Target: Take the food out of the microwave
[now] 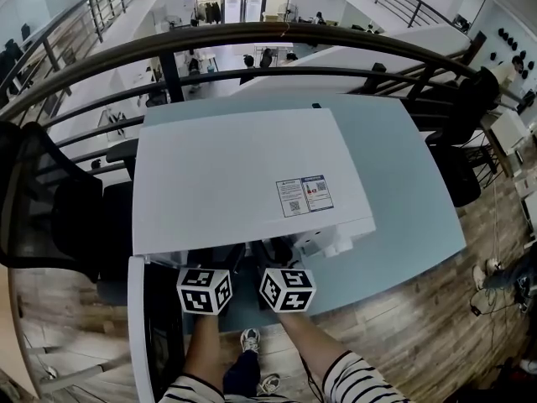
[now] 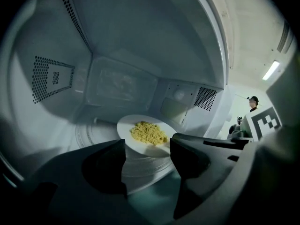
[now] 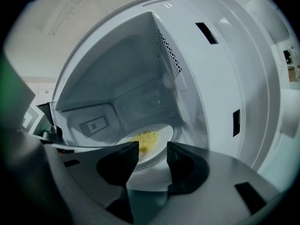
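A white box-shaped microwave (image 1: 235, 183) stands on a pale blue worktop (image 1: 419, 200). Inside it, at lower centre of the frame, a round white plate (image 2: 125, 125) holds yellow crumbly food (image 2: 148, 132). The left hand-held gripper (image 2: 147, 143) and the right hand-held gripper (image 3: 153, 145) are both spread and pinch nothing.

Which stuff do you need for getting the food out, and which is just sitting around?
For the job: microwave, its open door, plate of yellow food, left gripper, right gripper.
Just around: black chair, railing.
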`<action>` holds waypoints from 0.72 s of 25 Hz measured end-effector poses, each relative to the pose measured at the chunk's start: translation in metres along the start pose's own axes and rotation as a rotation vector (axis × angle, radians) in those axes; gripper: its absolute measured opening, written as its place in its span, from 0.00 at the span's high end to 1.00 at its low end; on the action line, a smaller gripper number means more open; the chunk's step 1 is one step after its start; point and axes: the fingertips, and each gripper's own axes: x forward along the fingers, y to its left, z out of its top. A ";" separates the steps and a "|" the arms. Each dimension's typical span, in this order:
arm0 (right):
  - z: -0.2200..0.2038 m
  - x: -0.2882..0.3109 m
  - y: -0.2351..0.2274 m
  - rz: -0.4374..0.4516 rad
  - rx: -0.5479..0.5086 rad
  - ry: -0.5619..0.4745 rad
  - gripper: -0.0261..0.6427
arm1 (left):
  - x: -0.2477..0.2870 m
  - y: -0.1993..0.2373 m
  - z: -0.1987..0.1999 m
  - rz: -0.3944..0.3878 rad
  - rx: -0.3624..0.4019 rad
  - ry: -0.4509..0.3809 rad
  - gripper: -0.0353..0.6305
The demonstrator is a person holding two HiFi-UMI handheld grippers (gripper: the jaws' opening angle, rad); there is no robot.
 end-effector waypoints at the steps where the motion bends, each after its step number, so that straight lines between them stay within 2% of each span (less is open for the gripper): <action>1: 0.000 0.000 0.000 0.003 -0.002 0.001 0.69 | 0.000 0.000 0.000 -0.004 0.001 0.000 0.53; 8: -0.001 -0.003 0.001 0.021 0.007 0.006 0.69 | -0.003 -0.002 -0.001 -0.034 -0.027 -0.016 0.53; 18: 0.003 -0.027 0.010 0.051 0.024 -0.013 0.69 | -0.024 -0.015 -0.006 -0.038 -0.027 -0.030 0.53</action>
